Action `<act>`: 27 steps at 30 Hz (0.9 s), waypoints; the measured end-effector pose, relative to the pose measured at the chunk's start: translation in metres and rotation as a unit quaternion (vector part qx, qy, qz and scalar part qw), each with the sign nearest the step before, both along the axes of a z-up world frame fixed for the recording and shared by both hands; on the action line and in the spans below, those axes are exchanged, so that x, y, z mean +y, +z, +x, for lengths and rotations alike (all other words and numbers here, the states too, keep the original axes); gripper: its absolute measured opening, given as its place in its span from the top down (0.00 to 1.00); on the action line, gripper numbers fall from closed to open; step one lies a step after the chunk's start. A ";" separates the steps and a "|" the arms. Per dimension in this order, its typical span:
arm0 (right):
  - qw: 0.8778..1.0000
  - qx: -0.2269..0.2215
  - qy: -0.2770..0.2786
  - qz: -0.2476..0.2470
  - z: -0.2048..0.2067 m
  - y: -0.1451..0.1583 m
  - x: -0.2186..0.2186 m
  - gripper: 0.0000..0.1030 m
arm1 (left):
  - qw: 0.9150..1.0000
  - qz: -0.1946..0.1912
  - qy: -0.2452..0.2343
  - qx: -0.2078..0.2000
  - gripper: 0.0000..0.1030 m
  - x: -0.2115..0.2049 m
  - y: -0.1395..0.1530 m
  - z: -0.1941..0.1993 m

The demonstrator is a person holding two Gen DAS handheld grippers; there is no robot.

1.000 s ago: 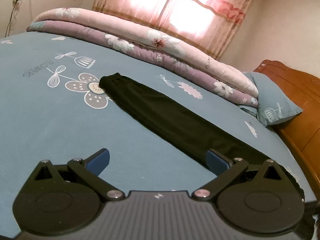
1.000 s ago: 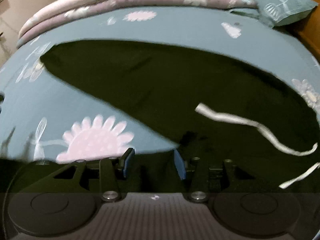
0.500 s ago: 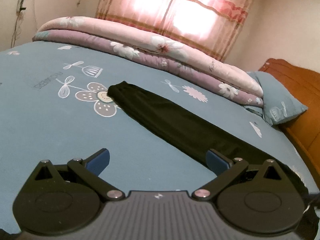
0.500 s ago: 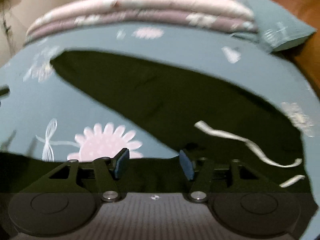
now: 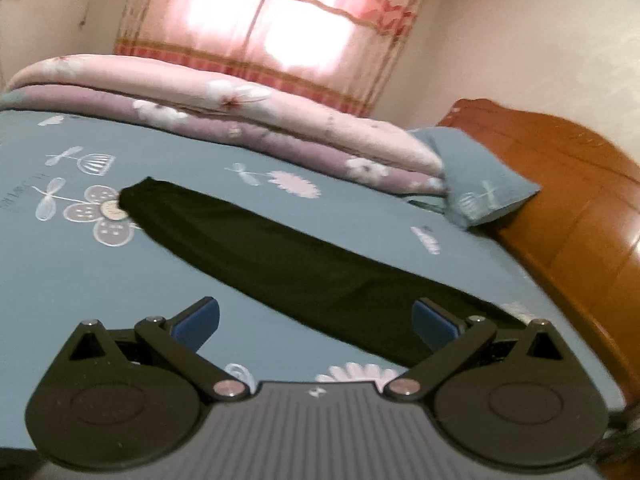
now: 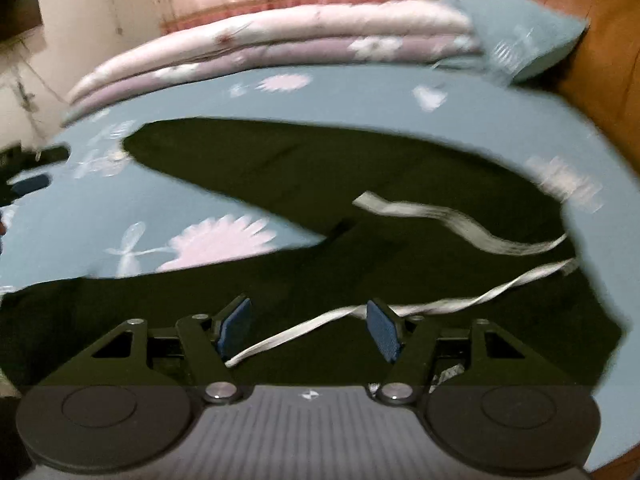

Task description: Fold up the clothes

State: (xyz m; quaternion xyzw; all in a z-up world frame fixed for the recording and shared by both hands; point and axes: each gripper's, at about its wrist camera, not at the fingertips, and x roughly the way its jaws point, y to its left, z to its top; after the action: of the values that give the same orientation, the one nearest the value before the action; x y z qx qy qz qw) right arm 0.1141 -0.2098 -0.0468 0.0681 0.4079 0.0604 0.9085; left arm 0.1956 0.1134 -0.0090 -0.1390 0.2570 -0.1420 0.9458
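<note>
A pair of black trousers (image 5: 280,256) lies flat on the blue flowered bedsheet (image 5: 80,280), one leg stretching away to the upper left. In the right wrist view the trousers (image 6: 320,184) fill the middle, with a white drawstring (image 6: 460,224) curling across the waist end. My left gripper (image 5: 316,322) is open above the sheet, its right finger over the near part of the leg. My right gripper (image 6: 310,328) is open over the waist; a strand of the drawstring runs between its fingers untouched.
A folded pink and purple quilt (image 5: 248,120) lies along the far side of the bed. A blue pillow (image 5: 484,180) leans against the wooden headboard (image 5: 572,208) on the right. A curtained window (image 5: 280,28) glows behind.
My right gripper has opened wider and pulled back from the trousers, so more of the waist and drawstring shows. My left gripper has tilted upward, staying open.
</note>
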 end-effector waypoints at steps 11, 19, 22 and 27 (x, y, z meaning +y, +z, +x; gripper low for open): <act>0.995 0.037 0.010 -0.096 0.007 -0.083 0.027 0.25 | 0.998 0.035 0.044 0.014 0.01 0.023 -0.003 -0.014; 0.997 0.009 0.019 -0.069 -0.008 -0.056 0.047 0.24 | 0.990 0.042 0.123 0.058 0.01 0.066 -0.012 -0.007; 0.994 -0.008 0.071 -0.086 -0.003 -0.051 0.083 0.19 | 0.989 0.045 0.128 0.060 0.01 0.071 -0.012 -0.010; 0.989 0.033 0.104 -0.102 0.003 -0.075 0.109 0.19 | 0.990 0.052 0.116 0.059 0.01 0.067 -0.008 -0.014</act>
State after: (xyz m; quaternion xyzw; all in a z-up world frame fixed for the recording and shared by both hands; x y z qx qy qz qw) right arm 0.1176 -0.1008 -0.1219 -0.0656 0.4465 0.1106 0.8855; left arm 0.1817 0.1800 -0.0172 -0.1270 0.3014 -0.0091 0.9450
